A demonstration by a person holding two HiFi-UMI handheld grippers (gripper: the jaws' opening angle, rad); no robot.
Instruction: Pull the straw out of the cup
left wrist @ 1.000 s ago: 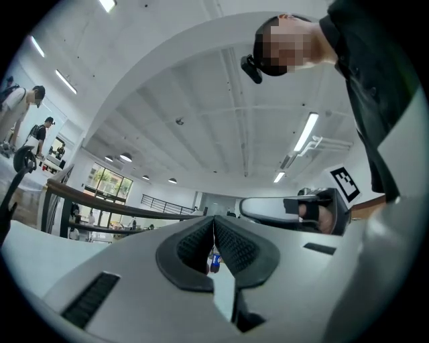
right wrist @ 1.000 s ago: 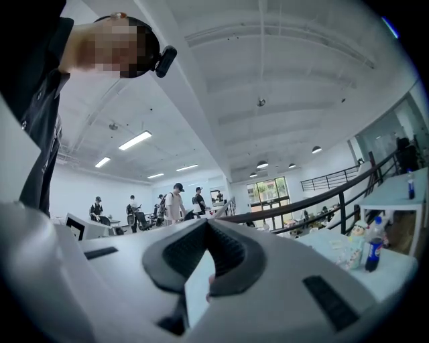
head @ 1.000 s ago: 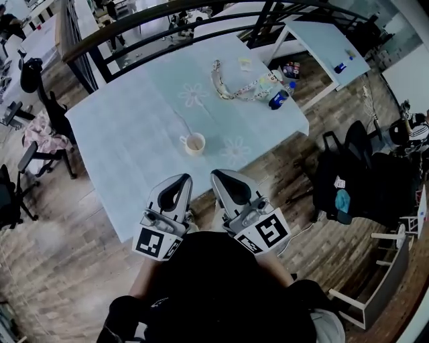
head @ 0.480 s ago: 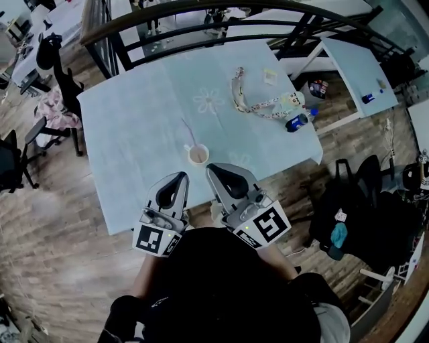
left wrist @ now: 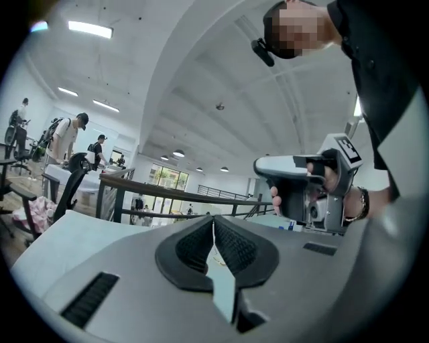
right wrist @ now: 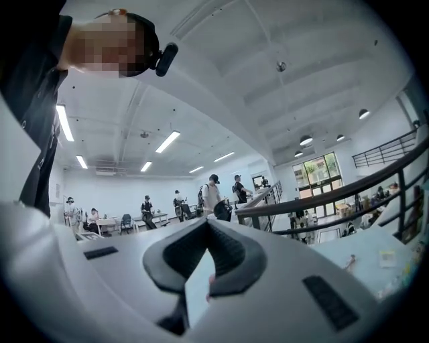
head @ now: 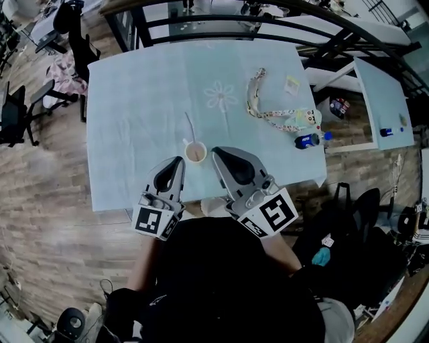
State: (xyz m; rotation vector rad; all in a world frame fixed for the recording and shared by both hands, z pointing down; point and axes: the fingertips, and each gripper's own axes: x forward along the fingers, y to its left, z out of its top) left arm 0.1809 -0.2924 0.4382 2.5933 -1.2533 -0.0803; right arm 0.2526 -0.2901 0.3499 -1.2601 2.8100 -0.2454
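Note:
A small white cup [head: 195, 153] stands near the front edge of the pale blue table [head: 134, 120]. A thin straw [head: 190, 127] leans out of it toward the far left. In the head view my left gripper [head: 177, 161] is just left of the cup and slightly nearer, shut with nothing in it. My right gripper [head: 216, 153] is just right of the cup, also shut and empty. Both point level. In the left gripper view the left gripper [left wrist: 213, 224] has its pads together. In the right gripper view the right gripper [right wrist: 206, 222] looks the same. Neither gripper view shows the cup.
A patterned lanyard [head: 258, 100], a small packet [head: 291, 84] and a blue bottle [head: 305, 141] lie at the table's right side. A dark railing [head: 221, 20] runs behind the table. Office chairs [head: 17, 114] stand at the left, a second table [head: 382, 100] and black bags [head: 335, 221] at the right.
Both grippers have come forward over the table's front edge to either side of the cup. The table and cup sit nearer in the head view. Jaws stay shut.

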